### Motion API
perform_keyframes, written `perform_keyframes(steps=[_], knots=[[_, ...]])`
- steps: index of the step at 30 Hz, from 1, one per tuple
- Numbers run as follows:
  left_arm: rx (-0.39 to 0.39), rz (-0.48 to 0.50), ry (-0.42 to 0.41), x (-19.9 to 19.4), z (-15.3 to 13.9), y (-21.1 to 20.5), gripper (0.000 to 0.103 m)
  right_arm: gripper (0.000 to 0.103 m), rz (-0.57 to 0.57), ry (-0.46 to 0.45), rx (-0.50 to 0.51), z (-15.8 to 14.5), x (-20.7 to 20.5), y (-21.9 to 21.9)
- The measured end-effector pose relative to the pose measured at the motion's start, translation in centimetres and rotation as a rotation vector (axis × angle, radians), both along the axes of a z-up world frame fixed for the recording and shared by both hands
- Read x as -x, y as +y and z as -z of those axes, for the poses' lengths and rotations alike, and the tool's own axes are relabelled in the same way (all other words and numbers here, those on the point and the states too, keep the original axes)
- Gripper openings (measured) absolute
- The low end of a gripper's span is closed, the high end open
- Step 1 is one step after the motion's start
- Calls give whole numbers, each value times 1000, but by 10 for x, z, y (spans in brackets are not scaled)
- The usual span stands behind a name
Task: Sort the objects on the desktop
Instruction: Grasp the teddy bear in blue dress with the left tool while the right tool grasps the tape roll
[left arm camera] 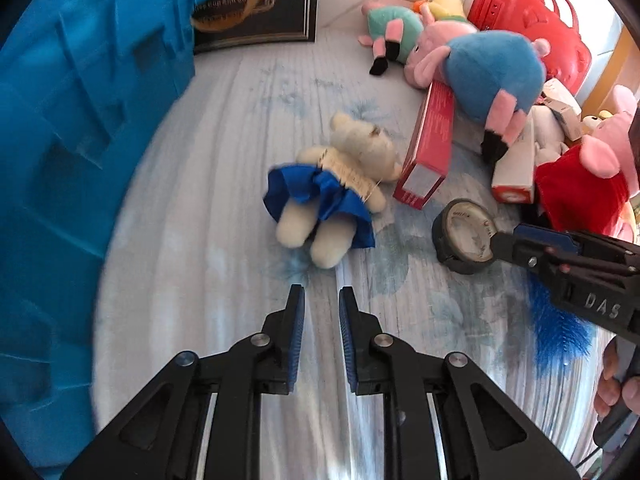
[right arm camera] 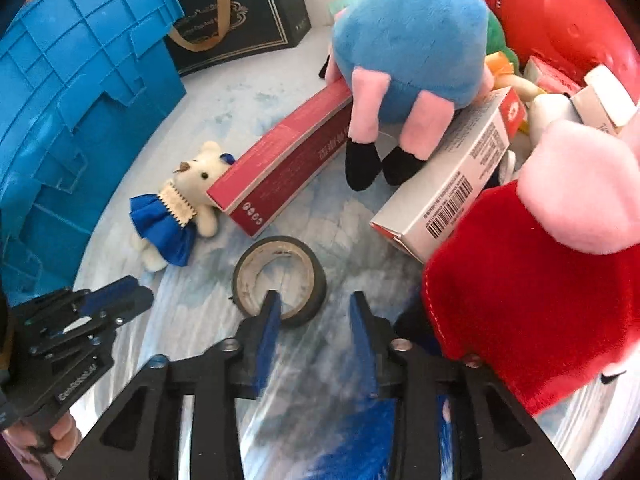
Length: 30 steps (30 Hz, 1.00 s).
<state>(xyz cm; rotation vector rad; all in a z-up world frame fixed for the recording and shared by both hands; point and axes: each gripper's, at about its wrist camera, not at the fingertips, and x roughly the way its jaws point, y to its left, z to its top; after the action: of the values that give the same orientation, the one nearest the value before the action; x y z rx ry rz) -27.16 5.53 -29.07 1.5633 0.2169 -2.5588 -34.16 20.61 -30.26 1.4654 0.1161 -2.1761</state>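
The left gripper (left arm camera: 321, 300) has its fingers drawn close together with only a narrow gap and nothing between them; it hangs above bare desk (left arm camera: 224, 208), just short of the small cream teddy bear (left arm camera: 340, 184) in a blue skirt, which lies on its back.

The right gripper (right arm camera: 316, 304) is partly open and straddles the near rim of the roll of black tape (right arm camera: 280, 280): its left finger (right arm camera: 269, 320) sits inside the roll's hole, the other outside the rim. The right pad stands clear of the rim; whether the left one touches the roll cannot be told.

The tape lies flat on the pale blue-patterned desk, between the bear and a plush pig in a red dress (right arm camera: 532, 300), which crowds the right gripper's outer side. Beyond the tape lie a long red box (right arm camera: 280, 168) and a grey box with a barcode (right arm camera: 448, 184), with a plush pig in a blue body (right arm camera: 408, 40) resting on both. A big blue crate (right arm camera: 80, 100) stands at the left edge, a black gift bag (right arm camera: 240, 20) behind it, a red basket (left arm camera: 532, 28) at the far right.
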Motion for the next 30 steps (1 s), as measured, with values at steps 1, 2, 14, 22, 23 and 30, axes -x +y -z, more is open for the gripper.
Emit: perform_keyframes(steps=[1,2,14,22,23,30], knots=[[16,0,12,-1,-7,0,18,47,-4,2,7,-2,-1,0],[31,0,29,0,-14,0,20,52,-7,3,11,-3,-3,0],[94,51,52,77,21,-10,69,67,-45,21,-19,1,-3,-15],[41,64,42,46,26,-5,38,69,-100,40,-69,16,-2,-37],[42,68,41,42,25,-5,38,68,-105,50,-75,17,-2,-37],[75,29,31,65,19,-10,53,61,-124,64,-92,13,-3,-36]])
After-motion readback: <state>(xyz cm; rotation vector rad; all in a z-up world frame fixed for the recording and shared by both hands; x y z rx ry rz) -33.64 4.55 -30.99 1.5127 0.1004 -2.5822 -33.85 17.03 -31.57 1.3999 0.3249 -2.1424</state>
